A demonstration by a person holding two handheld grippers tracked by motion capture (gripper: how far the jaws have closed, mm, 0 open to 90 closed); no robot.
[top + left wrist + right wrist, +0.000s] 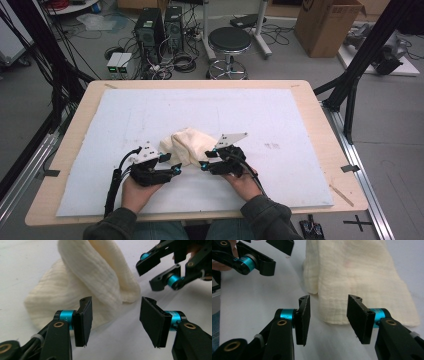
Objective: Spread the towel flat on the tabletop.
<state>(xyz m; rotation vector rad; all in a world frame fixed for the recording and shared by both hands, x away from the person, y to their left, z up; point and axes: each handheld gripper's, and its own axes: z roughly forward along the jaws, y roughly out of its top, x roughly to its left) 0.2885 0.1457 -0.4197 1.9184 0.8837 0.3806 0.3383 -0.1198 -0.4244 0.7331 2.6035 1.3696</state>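
Observation:
A cream ribbed cloth (pixel 189 144) lies bunched in a loose fold near the middle of the white board (pixel 280 120). My left gripper (pixel 174 164) is low at the cloth's near left side and my right gripper (pixel 206 159) at its near right side, their tips pointing toward each other. In the left gripper view the left gripper (pixel 116 302) is open, the cloth (pixel 95 272) just beyond its pads, and the right gripper (pixel 162 267) is at upper right. In the right gripper view the right gripper (pixel 329 300) is open with the cloth's (pixel 357 272) hem ahead of the gap, pads not pressing.
The board covers a wooden table (pixel 320 115). On the floor beyond the far edge stand a black stool (pixel 229 42), computer towers (pixel 160 27) with cables and a cardboard box (pixel 325 25). Black frame struts (pixel 350 95) rise at the right.

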